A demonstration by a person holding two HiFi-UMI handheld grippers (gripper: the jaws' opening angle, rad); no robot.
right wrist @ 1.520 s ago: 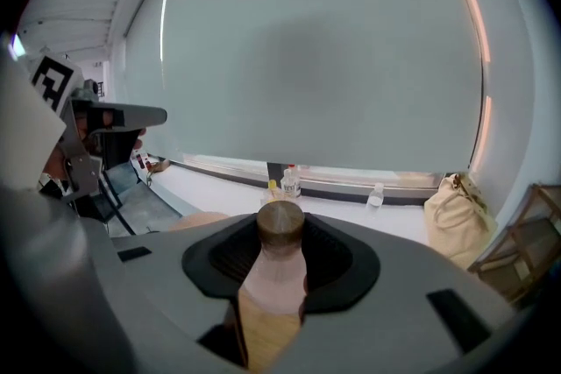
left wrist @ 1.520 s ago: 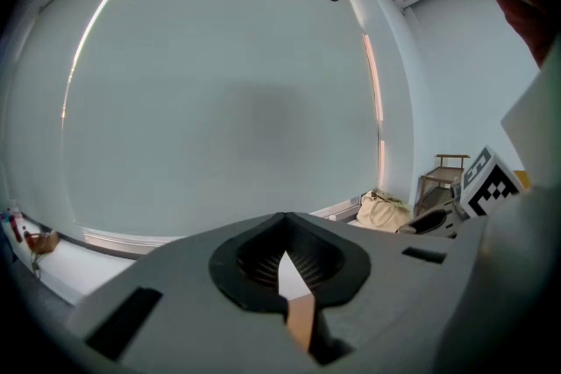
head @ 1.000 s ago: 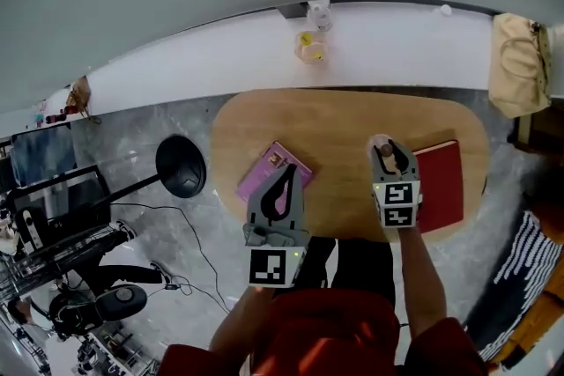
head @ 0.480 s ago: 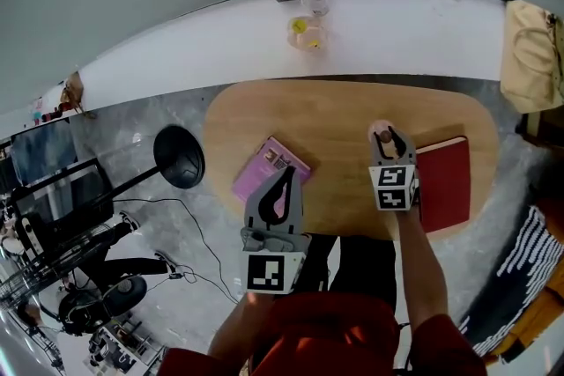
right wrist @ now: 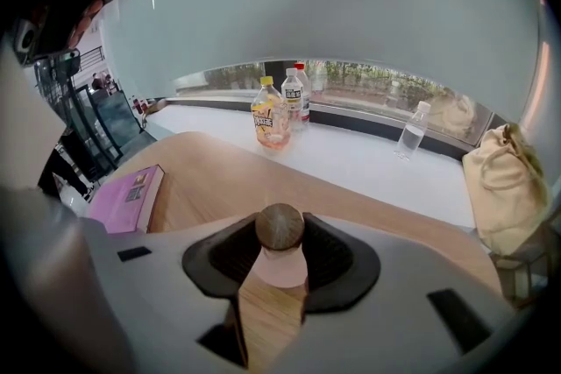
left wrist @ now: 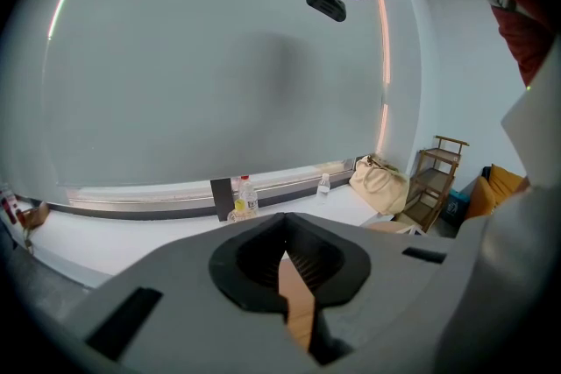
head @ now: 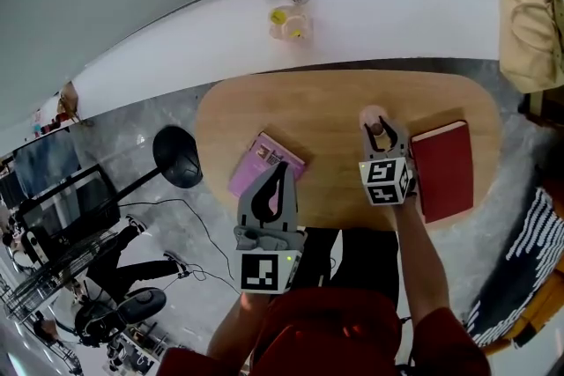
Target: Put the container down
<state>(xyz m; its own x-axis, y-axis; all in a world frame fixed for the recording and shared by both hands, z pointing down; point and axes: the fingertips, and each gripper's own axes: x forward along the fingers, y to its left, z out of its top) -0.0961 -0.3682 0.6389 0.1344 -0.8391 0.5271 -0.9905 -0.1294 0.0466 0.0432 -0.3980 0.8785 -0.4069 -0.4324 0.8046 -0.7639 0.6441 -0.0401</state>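
Observation:
A small pink container (head: 374,119) with a round brown lid (right wrist: 280,227) is near the middle right of the oval wooden table (head: 335,114). My right gripper (head: 377,130) is shut on it, and its dark pads (right wrist: 331,257) press both sides of the container just under the lid. Whether the container's base touches the tabletop I cannot tell. My left gripper (head: 282,168) hangs over the table's near left edge with its jaws shut and nothing between them. In the left gripper view its tips (left wrist: 282,223) meet.
A purple book (head: 262,161) lies on the table beside the left gripper. A red book (head: 443,169) lies right of the right gripper. Bottles (head: 288,13) and a beige bag (head: 533,31) sit on the white ledge behind. A black round base (head: 179,156) stands on the floor at left.
Both grippers have sunk toward the table. The right one has carried the pink container down with it, still shut on it. The left gripper's jaws have stayed shut.

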